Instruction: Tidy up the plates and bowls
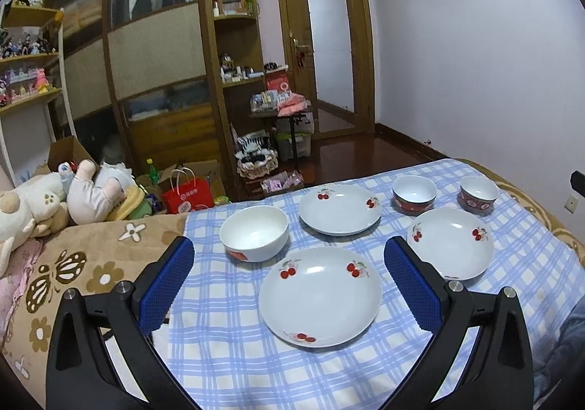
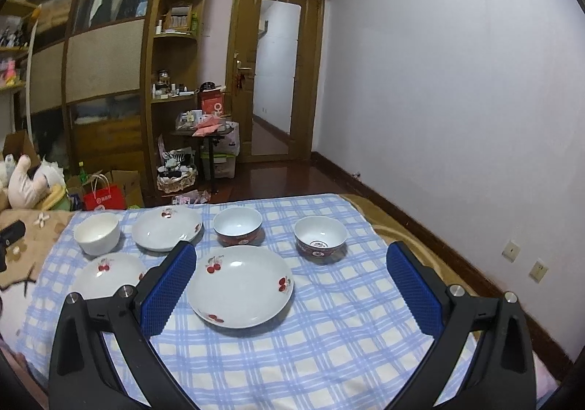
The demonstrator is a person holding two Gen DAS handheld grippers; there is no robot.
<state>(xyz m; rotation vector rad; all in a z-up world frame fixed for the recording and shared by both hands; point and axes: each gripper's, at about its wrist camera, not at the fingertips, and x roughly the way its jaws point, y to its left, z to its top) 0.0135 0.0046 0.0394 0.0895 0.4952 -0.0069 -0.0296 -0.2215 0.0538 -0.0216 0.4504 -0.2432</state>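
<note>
We judge nothing is stacked yet: three cherry plates and three bowls lie apart on the checked cloth (image 1: 226,355). Left gripper (image 1: 289,256) and right gripper (image 2: 290,260) both released, empty — next, grasp the plate (image 1: 320,296) nearest the white bowl (image 1: 254,232) by its rim.

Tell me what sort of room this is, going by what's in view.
Most likely a bedroom at home. The plates and bowls sit on a checked cloth spread over a bed with a brown flowered blanket, plush toys lie at its edge, and a large wooden wardrobe fills the far wall.
</note>
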